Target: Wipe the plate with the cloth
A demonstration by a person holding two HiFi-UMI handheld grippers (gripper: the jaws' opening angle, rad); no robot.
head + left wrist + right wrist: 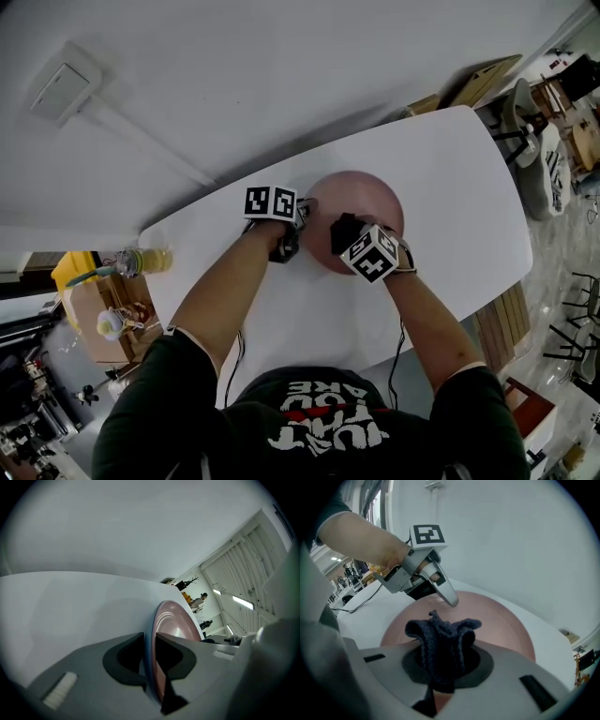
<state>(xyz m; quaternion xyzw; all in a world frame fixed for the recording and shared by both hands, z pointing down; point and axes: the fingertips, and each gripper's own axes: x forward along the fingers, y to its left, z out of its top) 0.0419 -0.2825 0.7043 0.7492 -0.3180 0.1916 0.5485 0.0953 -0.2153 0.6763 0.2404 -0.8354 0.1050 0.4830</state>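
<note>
A round pink plate [364,199] lies on the white table [450,178]. My left gripper [302,218] is clamped on the plate's left rim; in the left gripper view the rim [174,620] runs edge-on between the jaws of the left gripper [150,645]. My right gripper [340,232] hovers over the near left part of the plate, shut on a bunched dark blue cloth [443,639]. In the right gripper view the cloth sticks out of the right gripper [445,662] above the plate [501,623], with the left gripper [451,600] at the plate's far rim.
A bottle of yellow liquid [148,261] stands at the table's left end. A cardboard box [103,309] with small items sits on the floor beside it. Chairs [539,141] stand past the table's right end. A thin cable [356,603] lies on the table.
</note>
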